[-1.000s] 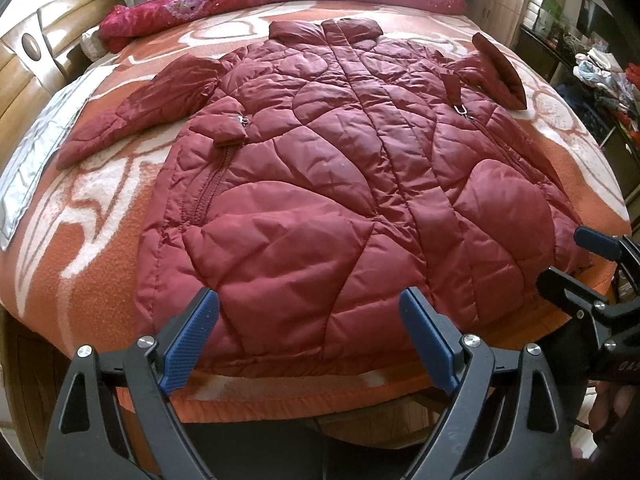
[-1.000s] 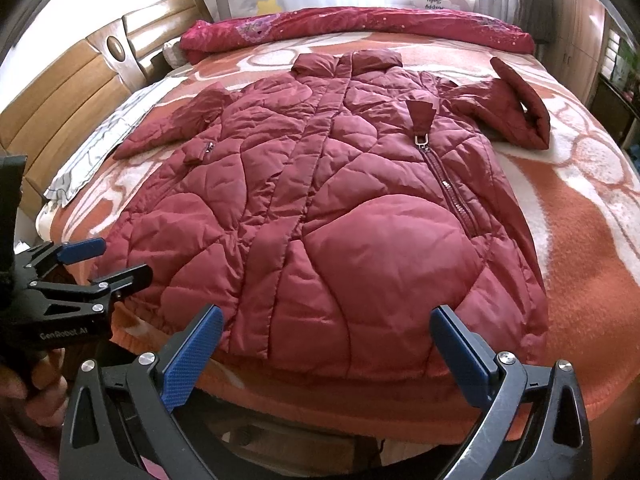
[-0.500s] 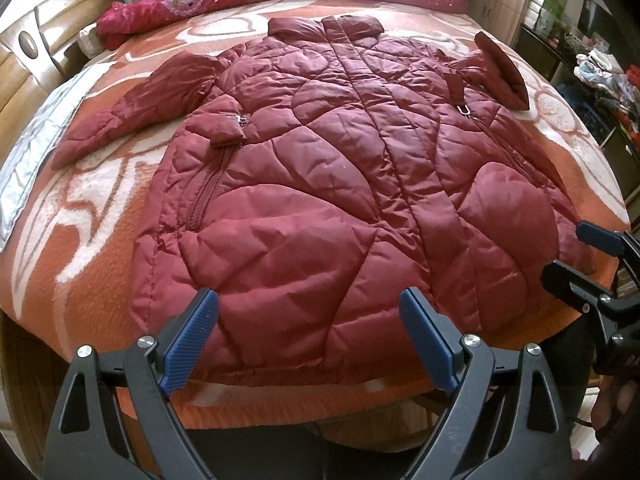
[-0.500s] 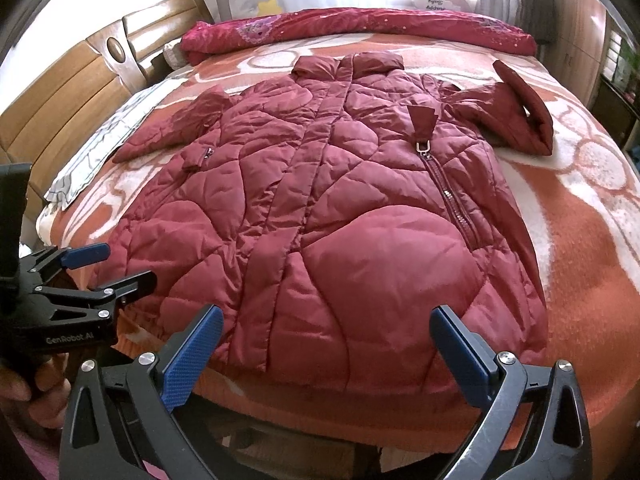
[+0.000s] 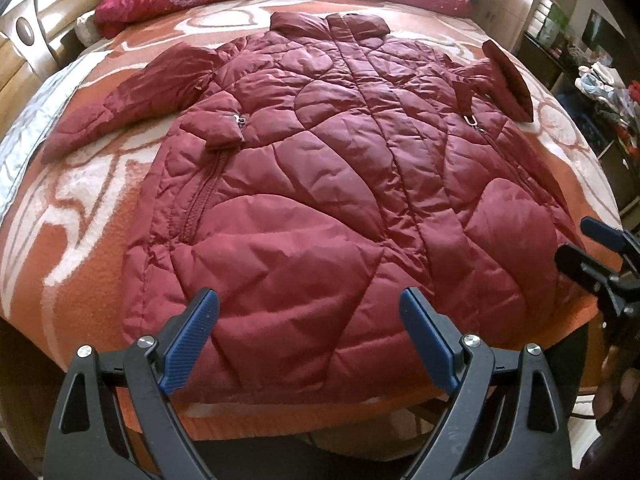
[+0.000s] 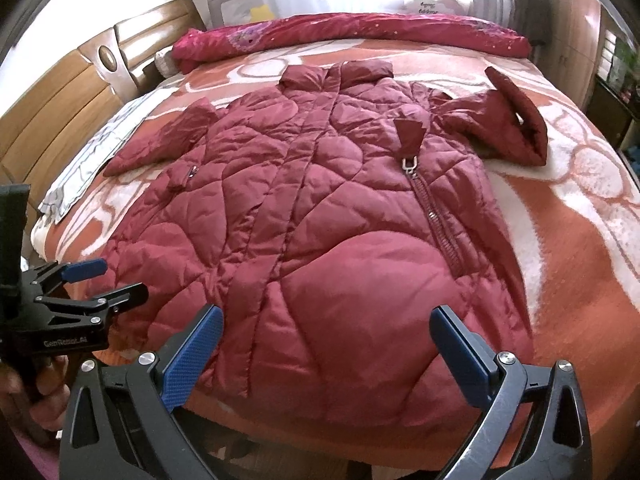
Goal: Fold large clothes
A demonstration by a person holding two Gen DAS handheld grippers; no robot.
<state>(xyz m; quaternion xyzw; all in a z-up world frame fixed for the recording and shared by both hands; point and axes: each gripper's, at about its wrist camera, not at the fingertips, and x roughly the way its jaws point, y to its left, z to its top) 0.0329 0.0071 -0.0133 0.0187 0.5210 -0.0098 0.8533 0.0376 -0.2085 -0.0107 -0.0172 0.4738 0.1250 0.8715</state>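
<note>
A dark red quilted jacket [image 5: 332,184] lies flat, front up, on a bed, collar far and hem near; it also shows in the right wrist view [image 6: 320,216]. Its left sleeve [image 5: 132,104] stretches out to the left. Its right sleeve [image 6: 508,120] is bent back beside the body. My left gripper [image 5: 308,336] is open and empty just above the hem's left half. My right gripper [image 6: 326,344] is open and empty over the hem's right half. Each gripper shows at the edge of the other's view, the right one [image 5: 588,244] and the left one [image 6: 108,280].
The bed has an orange and white blanket [image 6: 580,248]. A red rolled quilt [image 6: 360,34] lies along the far edge. A wooden headboard [image 6: 60,112] stands at the left with a pale sheet [image 6: 96,152] beside it. Cluttered shelves [image 5: 600,96] stand at the right.
Both grippers have moved a little forward over the jacket's hem. The jaws stay open. The jacket has not moved.
</note>
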